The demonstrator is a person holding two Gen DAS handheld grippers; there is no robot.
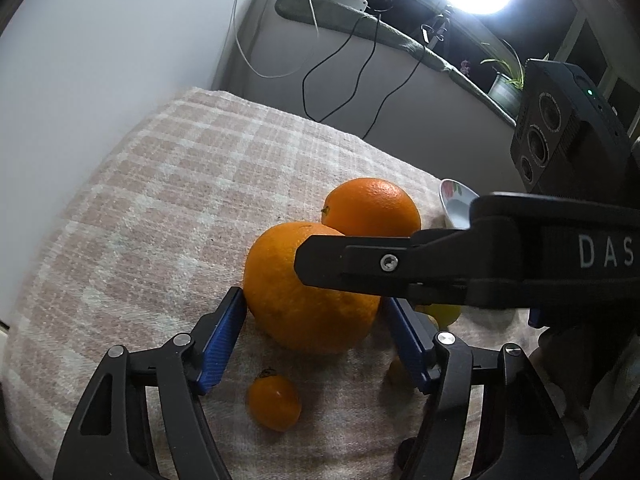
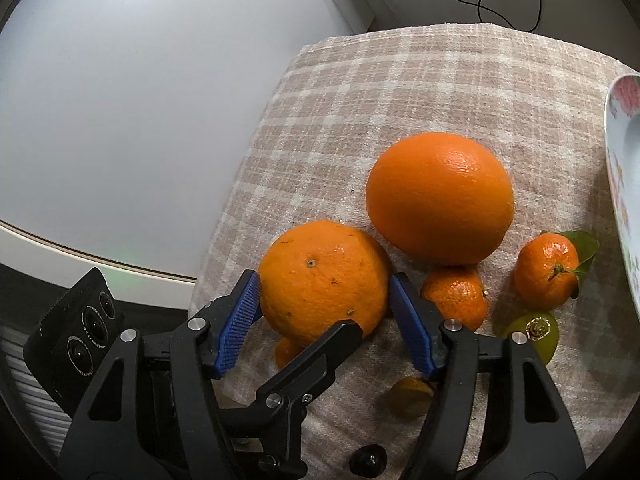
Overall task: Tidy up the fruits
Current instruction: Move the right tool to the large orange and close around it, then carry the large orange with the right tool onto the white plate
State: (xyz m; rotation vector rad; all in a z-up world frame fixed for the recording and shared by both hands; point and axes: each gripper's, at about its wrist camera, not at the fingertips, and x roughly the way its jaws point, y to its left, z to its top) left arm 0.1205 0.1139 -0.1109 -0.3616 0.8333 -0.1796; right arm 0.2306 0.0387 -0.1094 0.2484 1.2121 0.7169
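Large orange framed by both tools on the checked cloth.

The orange (image 1: 308,292) (image 2: 324,280) is seen between the wide-spread pads of the left tool (image 1: 316,336) and the right tool (image 2: 326,320), beside a second orange (image 2: 440,198).

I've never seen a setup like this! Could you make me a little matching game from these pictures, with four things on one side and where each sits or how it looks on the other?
Things:
1. speckled orange
2. smooth orange
3. mandarin nearest the plate
4. flowered plate

Descriptions:
A. at the right edge of the right wrist view
B. between the blue pads of the right tongs
C. has a green leaf attached
D. just beyond the speckled orange, farther from the tongs

Pairs: 1-B, 2-D, 3-C, 4-A
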